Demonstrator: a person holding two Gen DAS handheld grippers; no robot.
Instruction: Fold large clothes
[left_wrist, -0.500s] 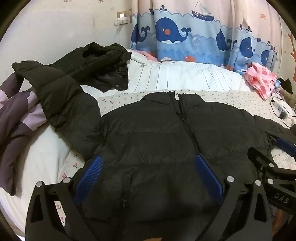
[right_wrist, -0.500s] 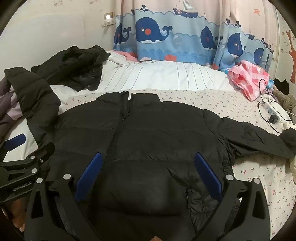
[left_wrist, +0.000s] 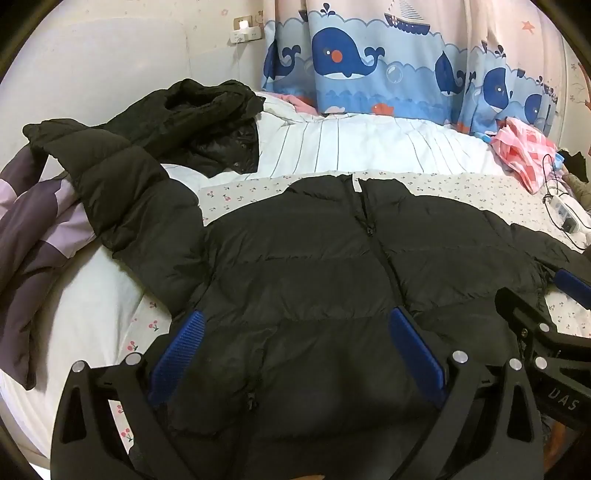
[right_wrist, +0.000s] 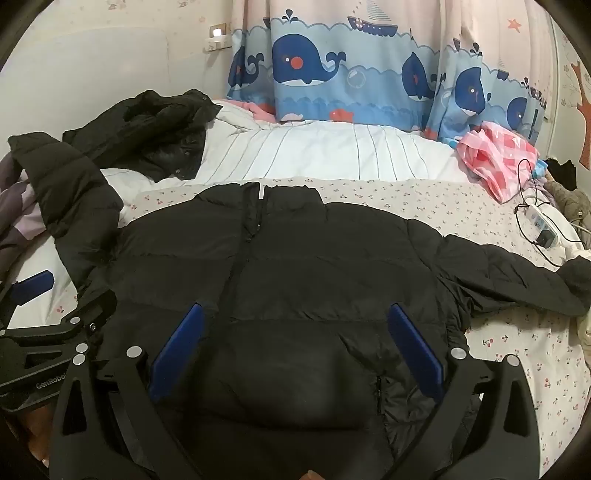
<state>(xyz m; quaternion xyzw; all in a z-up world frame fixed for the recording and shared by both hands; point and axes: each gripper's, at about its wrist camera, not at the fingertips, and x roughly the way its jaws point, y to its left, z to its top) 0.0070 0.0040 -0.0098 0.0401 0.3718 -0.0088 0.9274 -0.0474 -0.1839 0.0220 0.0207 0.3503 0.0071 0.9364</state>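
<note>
Covering the bed (right_wrist: 517, 339), the black jacket's (right_wrist: 332, 266) hem is hidden.

The left claw (right_wrist: 27, 295) body reads "GenRobo", cut off by the frame; the right claw (left_wrist: 569, 291) body reads "DAS".

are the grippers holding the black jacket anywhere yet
No. Both the left gripper and the right gripper are wide open above the black puffer jacket, with nothing between their pads.
</note>
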